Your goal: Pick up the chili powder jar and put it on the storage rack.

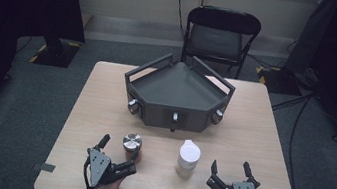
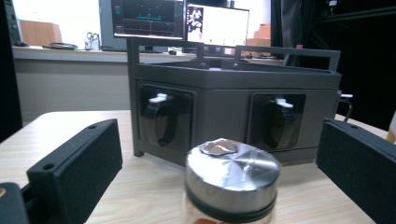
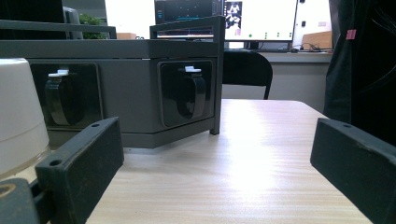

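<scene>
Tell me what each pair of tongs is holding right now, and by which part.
Nothing is held. The left tongs stand open around the metal-lidded jar without clamping it. The right tongs are open beside the white-capped jar.

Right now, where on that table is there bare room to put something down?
The table is bare right of the grey tray and left of it. It is crowded along the near edge: the metal-lidded jar sits between the left gripper's jaws, and the white-capped jar stands by the right gripper.
</scene>
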The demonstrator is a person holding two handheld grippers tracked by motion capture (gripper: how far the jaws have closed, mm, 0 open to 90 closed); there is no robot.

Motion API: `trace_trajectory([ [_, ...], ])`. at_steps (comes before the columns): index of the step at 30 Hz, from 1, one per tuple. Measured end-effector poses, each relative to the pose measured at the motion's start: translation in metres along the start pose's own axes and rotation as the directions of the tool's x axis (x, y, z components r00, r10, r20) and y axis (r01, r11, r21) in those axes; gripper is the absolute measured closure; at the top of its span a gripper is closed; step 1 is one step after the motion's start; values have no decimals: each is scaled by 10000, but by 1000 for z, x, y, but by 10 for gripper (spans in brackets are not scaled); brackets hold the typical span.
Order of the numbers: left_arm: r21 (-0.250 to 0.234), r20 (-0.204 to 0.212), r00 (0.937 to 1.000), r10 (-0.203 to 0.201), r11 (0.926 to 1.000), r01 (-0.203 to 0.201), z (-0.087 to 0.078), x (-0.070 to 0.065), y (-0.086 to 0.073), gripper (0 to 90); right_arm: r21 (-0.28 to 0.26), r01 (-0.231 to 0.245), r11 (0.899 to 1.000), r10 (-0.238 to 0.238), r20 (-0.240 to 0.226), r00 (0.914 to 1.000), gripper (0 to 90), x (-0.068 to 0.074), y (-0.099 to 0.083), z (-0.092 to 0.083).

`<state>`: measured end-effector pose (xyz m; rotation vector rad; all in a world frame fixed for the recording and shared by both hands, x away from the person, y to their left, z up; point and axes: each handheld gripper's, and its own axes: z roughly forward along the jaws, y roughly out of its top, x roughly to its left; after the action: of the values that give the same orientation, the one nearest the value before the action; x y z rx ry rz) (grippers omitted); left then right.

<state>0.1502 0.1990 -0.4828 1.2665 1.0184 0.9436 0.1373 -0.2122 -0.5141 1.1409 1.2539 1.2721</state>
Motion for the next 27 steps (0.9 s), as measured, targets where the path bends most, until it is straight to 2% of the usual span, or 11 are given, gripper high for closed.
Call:
trace_trajectory([
  [7,254,-118,9999,101,9996,-98,9,-10,1,12,-2,0,10000,0,14,10000,13,0,0,0],
  [12,288,-529,9978,395,9989,-380,17,-18,-3,26,-2,1,10000,-1,16,10000,13,0,0,0],
  [18,587,-579,9981,189,9982,-154,24,-20,-4,46,-1,0,10000,0,14,10000,13,0,0,0],
  [27,702,-921,9951,355,9971,-290,30,-26,-8,158,2,-1,10000,1,11,10000,13,0,0,0],
])
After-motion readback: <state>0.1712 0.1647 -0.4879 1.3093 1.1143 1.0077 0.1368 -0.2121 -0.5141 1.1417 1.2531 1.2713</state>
